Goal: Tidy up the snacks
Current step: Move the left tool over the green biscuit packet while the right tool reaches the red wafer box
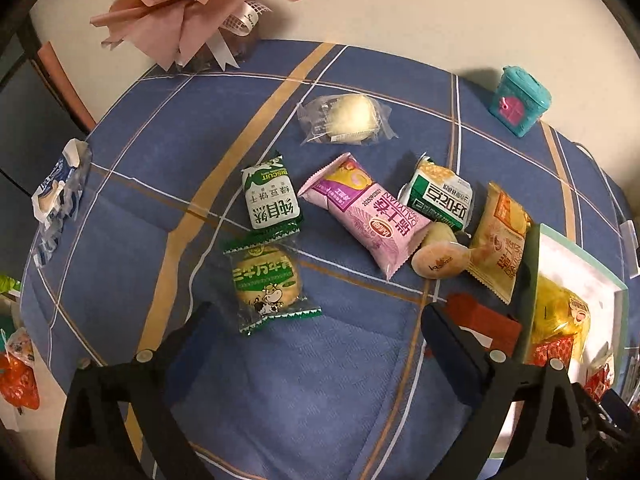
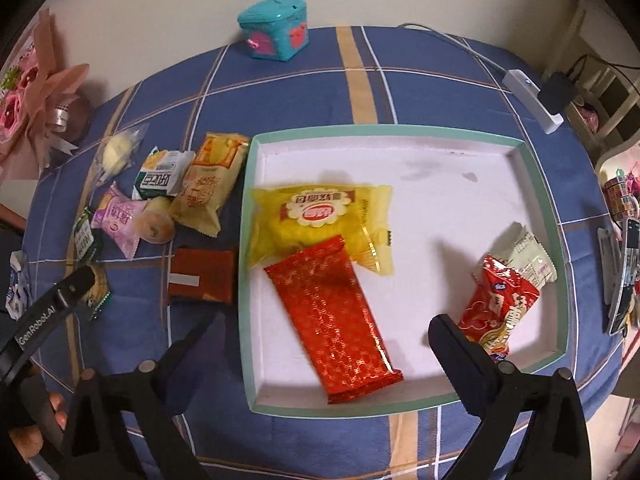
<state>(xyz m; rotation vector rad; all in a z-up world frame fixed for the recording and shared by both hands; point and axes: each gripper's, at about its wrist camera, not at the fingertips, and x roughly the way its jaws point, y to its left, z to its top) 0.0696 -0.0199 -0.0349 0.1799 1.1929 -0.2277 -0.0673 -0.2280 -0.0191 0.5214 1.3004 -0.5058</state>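
Left hand-held gripper: jaws spread wide, nothing between them, poised over the blue plaid cloth covering the bench. Its left finger stands just beside a clear, green-edged cracker packet with a cow print.

Right hand-held gripper: jaws likewise spread wide and empty, hanging above the near half of the white shallow box with a pale green rim. A long red foil packet with gold pattern lies in the box beneath the gap, untouched by either finger.

Box contents: a yellow plastic cake packet, partly overlapped by the red foil packet, and a red and white printed snack bag at the right side.

Outside the box, on the cloth to its left: a green and white biscuit packet, a pink swiss-roll packet, a second green and white packet, an orange-yellow packet, a clear-wrapped pale round pastry, a small round tan cake, and a dark red flat packet.
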